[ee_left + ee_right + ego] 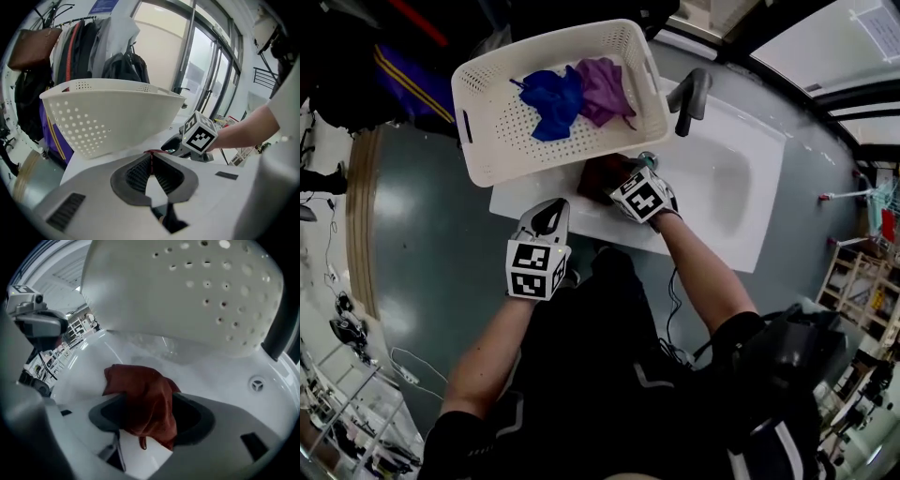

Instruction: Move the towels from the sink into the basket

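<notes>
A dark red towel [594, 178] [143, 394] lies crumpled in the white sink [727, 178], just under the basket's edge. My right gripper [617, 180] [150, 417] is down in the sink with its jaws open wide. The red towel sits between them, and the pads do not press it. The white perforated basket [487, 159] [108, 117] [197, 296] rests on the sink's far corner. It holds a blue towel [553, 101] and a purple towel [602, 89]. My left gripper [549, 216] [151, 160] hangs at the sink's near rim, shut and empty.
A dark grey tap [692, 98] stands at the sink's back edge, and the drain [256, 384] shows to the right of the towel. Bags and jackets [70, 51] hang behind the basket. Grey floor [431, 244] lies to the left of the sink.
</notes>
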The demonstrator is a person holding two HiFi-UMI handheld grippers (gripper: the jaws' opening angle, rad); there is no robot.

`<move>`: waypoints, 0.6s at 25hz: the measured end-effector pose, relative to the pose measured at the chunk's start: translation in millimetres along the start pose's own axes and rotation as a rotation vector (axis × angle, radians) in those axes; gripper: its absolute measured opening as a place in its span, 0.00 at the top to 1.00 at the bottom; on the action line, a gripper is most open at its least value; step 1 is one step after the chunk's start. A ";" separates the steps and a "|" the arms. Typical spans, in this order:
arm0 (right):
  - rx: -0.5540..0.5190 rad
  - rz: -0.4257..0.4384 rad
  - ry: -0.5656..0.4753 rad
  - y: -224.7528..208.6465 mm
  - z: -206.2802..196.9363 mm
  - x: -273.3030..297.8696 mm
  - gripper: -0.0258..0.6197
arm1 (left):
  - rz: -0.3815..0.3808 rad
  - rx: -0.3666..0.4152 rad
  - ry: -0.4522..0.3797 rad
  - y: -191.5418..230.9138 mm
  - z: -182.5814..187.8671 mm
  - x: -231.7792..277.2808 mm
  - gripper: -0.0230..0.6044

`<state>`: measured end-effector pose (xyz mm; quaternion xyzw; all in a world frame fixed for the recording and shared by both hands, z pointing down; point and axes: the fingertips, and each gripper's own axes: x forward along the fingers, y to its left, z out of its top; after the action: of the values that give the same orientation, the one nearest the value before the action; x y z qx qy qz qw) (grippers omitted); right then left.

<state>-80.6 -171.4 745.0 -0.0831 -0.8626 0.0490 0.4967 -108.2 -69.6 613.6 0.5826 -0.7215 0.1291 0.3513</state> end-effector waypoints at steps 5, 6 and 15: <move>-0.007 0.021 0.048 -5.0 -9.6 19.7 0.50 | 0.003 0.003 -0.008 1.3 -0.5 2.6 0.95; -0.008 0.026 0.056 -5.1 -11.1 22.9 0.51 | 0.004 -0.004 -0.009 2.1 -0.1 3.0 0.95; -0.128 0.000 0.071 -2.1 -14.7 24.7 0.82 | -0.054 0.016 -0.033 -6.8 9.7 -11.9 0.95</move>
<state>-80.2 -168.6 773.6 -0.1164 -0.8457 -0.0095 0.5208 -104.4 -68.3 597.3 0.6066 -0.7103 0.1158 0.3377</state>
